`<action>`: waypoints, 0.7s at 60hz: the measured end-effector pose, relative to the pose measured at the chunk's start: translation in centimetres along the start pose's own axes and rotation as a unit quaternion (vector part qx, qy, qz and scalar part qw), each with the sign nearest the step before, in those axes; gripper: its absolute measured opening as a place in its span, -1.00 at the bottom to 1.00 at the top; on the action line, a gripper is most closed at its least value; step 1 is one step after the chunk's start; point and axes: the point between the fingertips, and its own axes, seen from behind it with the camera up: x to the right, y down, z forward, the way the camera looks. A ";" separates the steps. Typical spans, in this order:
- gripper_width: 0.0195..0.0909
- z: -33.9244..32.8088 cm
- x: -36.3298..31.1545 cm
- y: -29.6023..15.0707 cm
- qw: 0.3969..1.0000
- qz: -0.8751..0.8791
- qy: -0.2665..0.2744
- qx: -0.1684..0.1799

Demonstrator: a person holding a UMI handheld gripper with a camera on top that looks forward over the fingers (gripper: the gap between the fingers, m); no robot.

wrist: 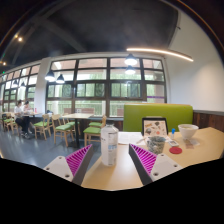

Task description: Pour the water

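Note:
A white bottle [109, 146] with a label stands upright on the light wooden table [113, 171], just ahead of my fingers and nearer the left one. My gripper [112, 165] is open, its magenta pads [79, 160] spread wide with only bare tabletop between them. Beyond the right finger sits a clear cup [156, 145], and further right a white mug [188, 133].
A red coaster-like disc [176, 151] lies by the mug. A framed card [154, 127] stands behind the cup, with a green sofa back [157, 116] beyond. Green chairs [94, 130] and tables fill the room toward large windows [100, 88].

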 end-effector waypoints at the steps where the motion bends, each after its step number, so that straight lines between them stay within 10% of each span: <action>1: 0.76 -0.2 -1.9 -0.6 1.000 -0.002 0.003 -0.001; 26: 0.76 16.1 -1.2 1.0 0.996 -0.009 0.077 -0.036; 31: 0.06 17.9 -1.5 1.7 0.996 -0.023 0.078 -0.033; 42: -0.08 18.8 -0.8 1.6 0.996 -0.015 0.088 -0.006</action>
